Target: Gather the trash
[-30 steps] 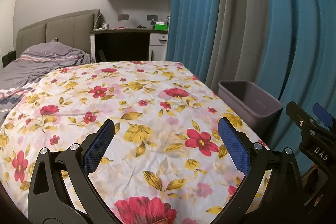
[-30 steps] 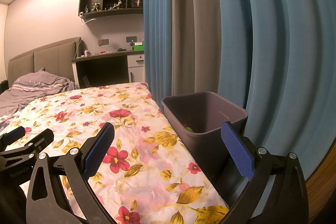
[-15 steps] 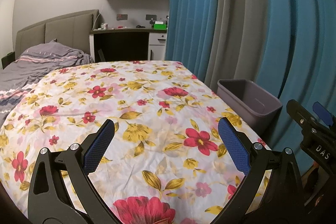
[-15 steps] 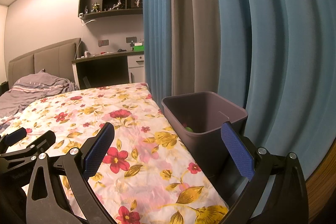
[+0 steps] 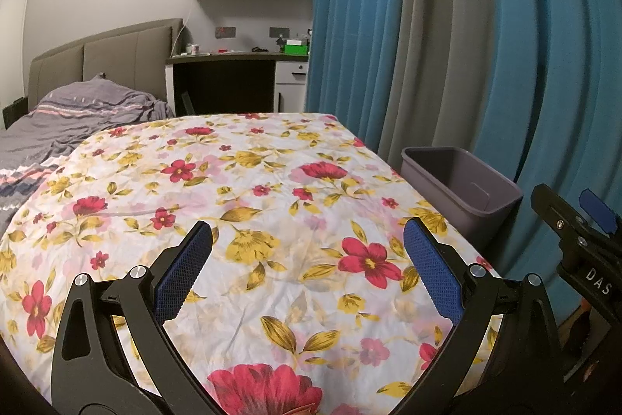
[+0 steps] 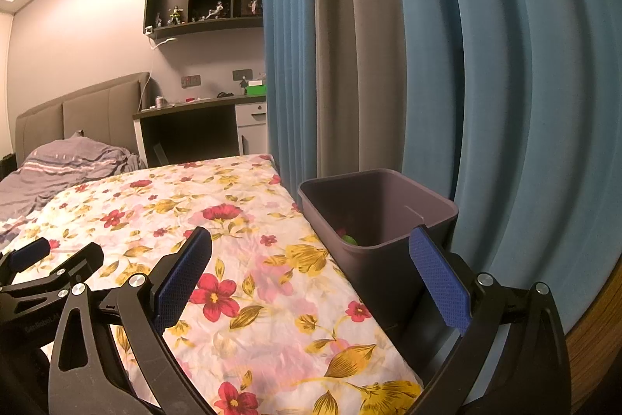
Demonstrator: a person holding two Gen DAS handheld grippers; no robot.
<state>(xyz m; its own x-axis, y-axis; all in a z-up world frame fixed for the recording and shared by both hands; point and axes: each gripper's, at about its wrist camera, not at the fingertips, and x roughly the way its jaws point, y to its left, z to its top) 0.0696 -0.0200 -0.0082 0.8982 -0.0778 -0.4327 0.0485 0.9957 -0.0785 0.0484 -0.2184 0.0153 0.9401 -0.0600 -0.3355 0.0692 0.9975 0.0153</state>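
2 claws, left claw (image 5: 307,259) and right claw (image 6: 311,267), both spread wide and empty above the floral bed (image 5: 272,181); grey bin (image 6: 377,216) at right, holding green trash (image 6: 349,240).

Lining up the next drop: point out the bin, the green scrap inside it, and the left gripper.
bin (image 6: 373,177), right wrist view, far rim.
green scrap (image 6: 350,240), right wrist view, its visible top.
left gripper (image 5: 307,271), left wrist view, midway between fingertips.
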